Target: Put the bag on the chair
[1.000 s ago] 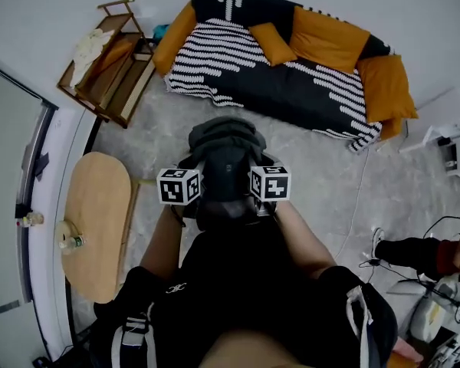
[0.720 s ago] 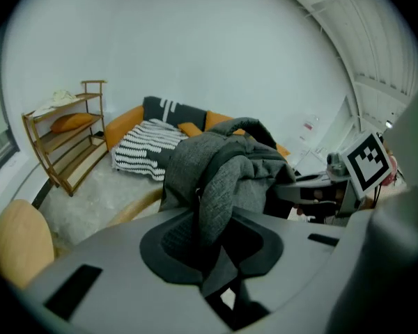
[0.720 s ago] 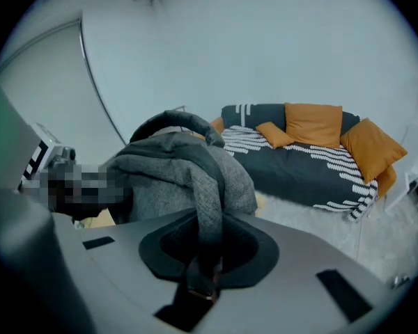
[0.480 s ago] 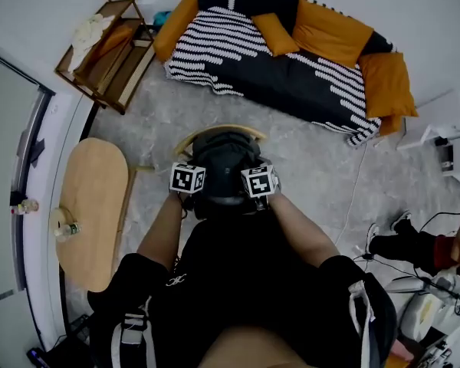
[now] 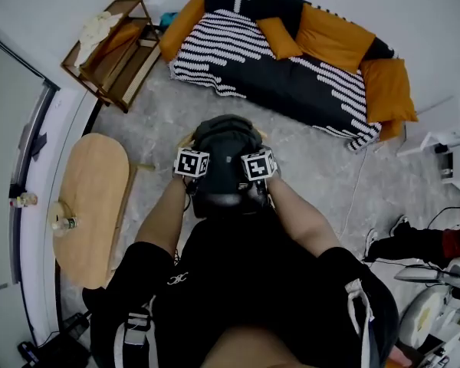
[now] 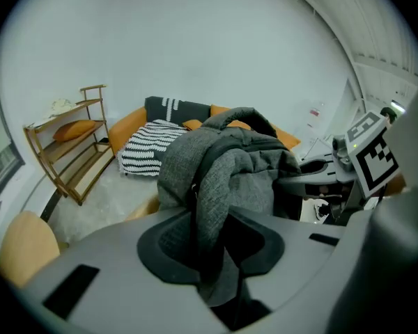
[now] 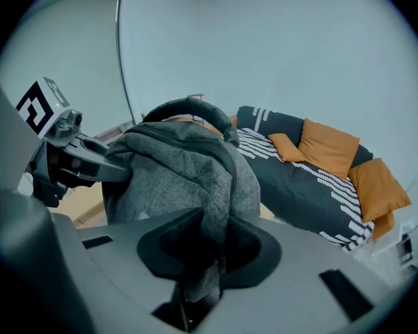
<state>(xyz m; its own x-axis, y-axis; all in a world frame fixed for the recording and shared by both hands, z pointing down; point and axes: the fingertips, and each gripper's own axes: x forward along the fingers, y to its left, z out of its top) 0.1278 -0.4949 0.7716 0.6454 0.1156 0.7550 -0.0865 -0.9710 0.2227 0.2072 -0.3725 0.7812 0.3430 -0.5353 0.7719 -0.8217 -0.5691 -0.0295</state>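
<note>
A dark grey fabric bag (image 5: 222, 148) hangs in front of me, over a wooden chair whose curved rim (image 5: 185, 139) peeks out beside it. My left gripper (image 5: 195, 169) holds the bag's left side and my right gripper (image 5: 257, 169) its right side. In the left gripper view a fold of the bag (image 6: 230, 165) runs down between the pads of the left gripper (image 6: 219, 245), whose jaws are opening. In the right gripper view the bag (image 7: 181, 172) likewise fills the gap of the right gripper (image 7: 209, 245), also opening. The chair seat is hidden under the bag.
A black-and-white striped sofa (image 5: 291, 67) with orange cushions stands ahead. A wooden shelf rack (image 5: 111, 48) is at the far left. An oval wooden table (image 5: 88, 205) with a bottle (image 5: 61, 225) sits to my left. Another person's leg (image 5: 402, 245) and cables lie at the right.
The bag has come down and nearer to me over the chair. The two grippers have drawn closer together. The chair's rim, plain half a second ago, is now mostly covered by the bag.
</note>
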